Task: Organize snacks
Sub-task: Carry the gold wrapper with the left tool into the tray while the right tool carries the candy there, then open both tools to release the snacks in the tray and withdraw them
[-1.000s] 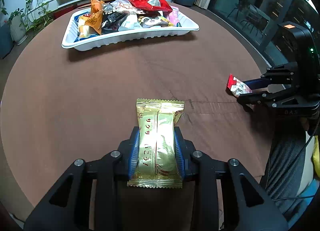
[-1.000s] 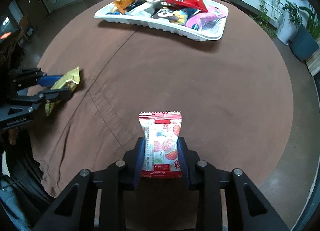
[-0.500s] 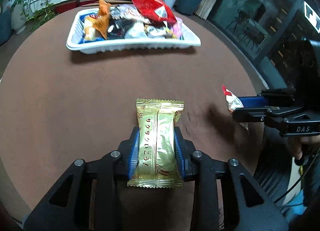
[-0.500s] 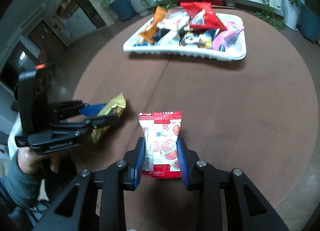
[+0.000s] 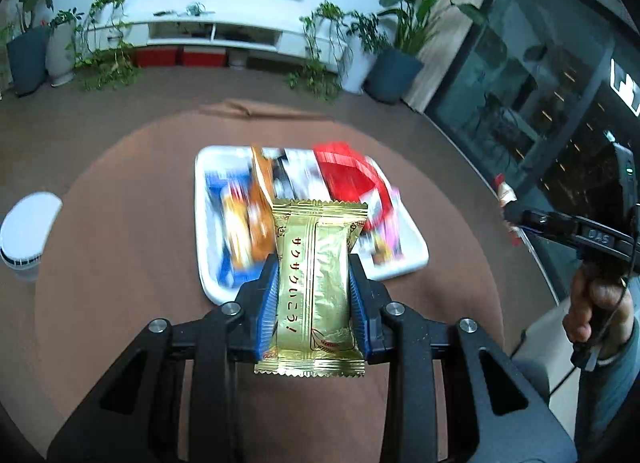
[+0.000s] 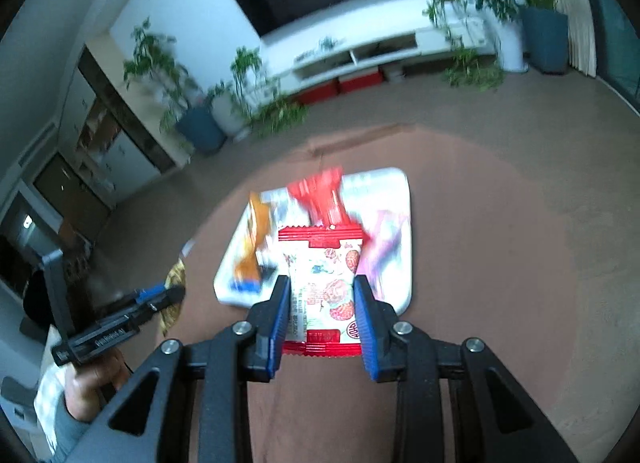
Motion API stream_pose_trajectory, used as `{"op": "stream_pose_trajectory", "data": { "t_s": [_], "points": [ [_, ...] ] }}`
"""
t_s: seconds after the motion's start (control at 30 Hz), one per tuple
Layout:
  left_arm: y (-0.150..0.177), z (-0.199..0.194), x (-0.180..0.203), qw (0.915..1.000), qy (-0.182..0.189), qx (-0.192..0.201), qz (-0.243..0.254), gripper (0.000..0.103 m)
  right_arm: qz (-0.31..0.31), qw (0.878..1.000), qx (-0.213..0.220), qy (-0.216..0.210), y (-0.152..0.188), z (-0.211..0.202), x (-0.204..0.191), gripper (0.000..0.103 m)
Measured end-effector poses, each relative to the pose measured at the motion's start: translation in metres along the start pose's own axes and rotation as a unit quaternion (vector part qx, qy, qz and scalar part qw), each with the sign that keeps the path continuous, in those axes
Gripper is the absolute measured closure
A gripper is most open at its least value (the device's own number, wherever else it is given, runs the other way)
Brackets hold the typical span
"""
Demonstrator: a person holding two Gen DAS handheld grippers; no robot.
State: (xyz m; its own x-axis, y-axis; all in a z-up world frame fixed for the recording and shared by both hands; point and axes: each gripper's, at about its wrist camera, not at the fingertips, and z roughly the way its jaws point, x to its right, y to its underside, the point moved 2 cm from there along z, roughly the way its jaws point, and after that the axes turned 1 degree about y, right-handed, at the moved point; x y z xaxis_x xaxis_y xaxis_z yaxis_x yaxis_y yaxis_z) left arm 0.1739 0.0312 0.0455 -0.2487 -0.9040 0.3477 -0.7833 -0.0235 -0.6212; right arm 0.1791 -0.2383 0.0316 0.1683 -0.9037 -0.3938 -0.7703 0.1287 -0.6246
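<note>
Two packets are in the air over the round brown surface (image 5: 120,223), both headed, I judge, for the white tray (image 5: 202,247) near its far edge, already heaped with snacks. Left tool (image 5: 312,295) is clamped on a gold packet (image 5: 316,283); right tool (image 6: 322,303) is clamped on a red-and-white packet (image 6: 324,283). Next comes lowering each over the tray and letting go without crowding the pile.
</note>
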Motion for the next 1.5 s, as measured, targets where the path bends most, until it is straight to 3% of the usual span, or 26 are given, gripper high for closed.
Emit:
{"op": "stream_pose_trajectory", "data": {
  "t_s": [0.13, 0.33, 0.73, 0.97, 1.23, 1.3, 1.37, 1.5],
  "points": [
    [-0.042, 0.012, -0.009, 0.9998, -0.006, 0.019, -0.006, 0.073, -0.014, 0.999, 0.021, -0.026, -0.033, 0.014, -0.029, 0.069],
    [-0.068, 0.040, -0.025, 0.9996, -0.023, 0.014, -0.011, 0.073, -0.039, 0.999, -0.003, -0.028, -0.054, 0.072, -0.065, 0.069],
    [-0.050, 0.106, -0.072, 0.9986, -0.025, -0.023, -0.040, 0.073, -0.059, 0.995, -0.076, 0.014, -0.043, 0.161, -0.069, 0.069],
    [-0.046, 0.139, -0.079, 0.9977, -0.021, -0.042, -0.048, 0.073, -0.069, 0.994, -0.080, 0.039, -0.040, 0.173, -0.074, 0.069],
    [-0.040, 0.151, -0.082, 0.9975, -0.021, -0.043, -0.051, 0.072, -0.073, 0.990, -0.094, 0.069, -0.032, 0.186, -0.072, 0.069],
    [-0.038, 0.152, -0.082, 0.9973, -0.023, -0.044, -0.054, 0.067, -0.074, 0.990, -0.097, 0.072, -0.030, 0.188, -0.072, 0.068],
    [-0.035, 0.152, -0.084, 0.9969, -0.025, -0.047, -0.057, 0.055, -0.075, 0.990, -0.097, 0.076, -0.030, 0.188, -0.071, 0.067],
    [-0.029, 0.154, -0.085, 0.9969, -0.021, -0.049, -0.057, 0.054, -0.075, 0.989, -0.100, 0.079, -0.032, 0.188, -0.071, 0.065]
  ]
}}
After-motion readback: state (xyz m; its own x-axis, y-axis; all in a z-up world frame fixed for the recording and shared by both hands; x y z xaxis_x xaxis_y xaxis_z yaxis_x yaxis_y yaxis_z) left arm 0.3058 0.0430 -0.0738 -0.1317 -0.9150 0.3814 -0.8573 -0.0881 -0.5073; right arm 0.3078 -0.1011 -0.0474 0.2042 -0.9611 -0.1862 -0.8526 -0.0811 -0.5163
